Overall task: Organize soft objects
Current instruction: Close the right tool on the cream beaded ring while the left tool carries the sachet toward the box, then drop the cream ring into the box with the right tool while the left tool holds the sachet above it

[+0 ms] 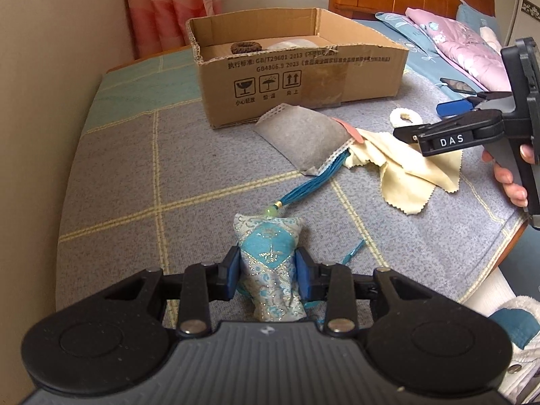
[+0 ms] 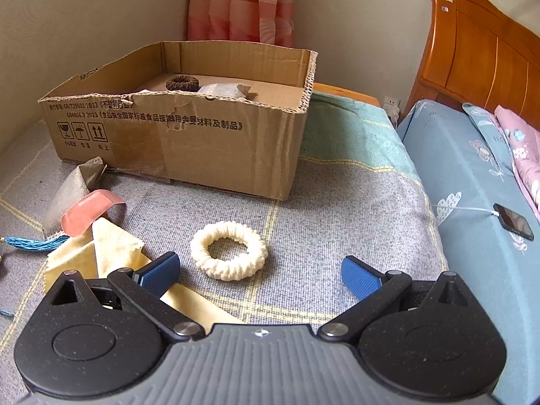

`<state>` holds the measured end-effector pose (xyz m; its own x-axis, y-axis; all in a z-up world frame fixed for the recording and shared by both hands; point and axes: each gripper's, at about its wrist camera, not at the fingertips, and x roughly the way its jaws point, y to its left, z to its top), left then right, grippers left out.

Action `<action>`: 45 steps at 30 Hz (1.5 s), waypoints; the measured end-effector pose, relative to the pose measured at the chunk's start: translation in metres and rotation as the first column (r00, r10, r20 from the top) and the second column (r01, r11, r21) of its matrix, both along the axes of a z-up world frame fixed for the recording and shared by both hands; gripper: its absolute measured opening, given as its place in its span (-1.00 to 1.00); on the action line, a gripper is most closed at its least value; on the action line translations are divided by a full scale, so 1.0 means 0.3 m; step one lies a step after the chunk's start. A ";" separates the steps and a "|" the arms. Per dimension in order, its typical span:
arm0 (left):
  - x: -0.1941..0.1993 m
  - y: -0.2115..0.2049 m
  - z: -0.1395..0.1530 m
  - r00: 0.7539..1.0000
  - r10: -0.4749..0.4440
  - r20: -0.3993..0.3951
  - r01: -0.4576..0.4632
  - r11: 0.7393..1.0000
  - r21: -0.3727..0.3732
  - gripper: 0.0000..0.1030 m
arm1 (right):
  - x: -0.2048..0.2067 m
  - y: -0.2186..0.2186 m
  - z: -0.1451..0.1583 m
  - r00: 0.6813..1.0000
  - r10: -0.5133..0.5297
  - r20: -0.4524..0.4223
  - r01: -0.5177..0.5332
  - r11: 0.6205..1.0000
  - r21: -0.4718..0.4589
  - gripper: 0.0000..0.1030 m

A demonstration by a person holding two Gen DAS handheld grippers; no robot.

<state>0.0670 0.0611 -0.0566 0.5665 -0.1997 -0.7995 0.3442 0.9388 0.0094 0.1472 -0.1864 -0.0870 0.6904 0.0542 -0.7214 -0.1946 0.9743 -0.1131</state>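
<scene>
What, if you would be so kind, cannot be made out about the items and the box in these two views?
- Cardboard box, both views: its near wall hides most of the floor; only a brown scrunchie and a pale item show.
- Blue sachet, left wrist view: its lower end disappears behind the left gripper.
- Yellow cloth, right wrist view: the right gripper covers part.

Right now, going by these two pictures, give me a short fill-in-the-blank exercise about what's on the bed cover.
1. The left tongs are shut on the blue ____ sachet.
2. The right tongs stand ____, with nothing between the pads.
3. The cream scrunchie lies ____ the cardboard box.
4. Inside the box lies a ____ scrunchie.

Missing words: brocade; open; outside; brown
</scene>
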 end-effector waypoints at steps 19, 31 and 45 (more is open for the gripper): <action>0.002 -0.016 -0.002 0.999 0.041 -0.010 -0.041 0.999 -0.015 -0.29 | -0.006 0.040 0.012 0.998 0.066 0.022 -0.067 0.996 0.061 0.03; -0.017 -0.028 0.122 0.998 -0.006 0.067 0.007 1.000 -0.012 -0.35 | -0.085 0.034 0.080 0.997 0.074 0.022 -0.075 0.996 0.053 -0.16; 0.016 -0.085 0.262 0.984 -0.097 0.150 0.094 0.995 0.024 -0.35 | -0.156 0.047 0.182 0.979 0.199 0.044 -0.199 0.980 0.011 -0.16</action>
<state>0.0717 0.0357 0.0221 0.6598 -0.2463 -0.7100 0.4257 0.9011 0.0830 0.1004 -0.1724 -0.0323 0.6948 0.2043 -0.6896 -0.3803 0.9182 -0.1112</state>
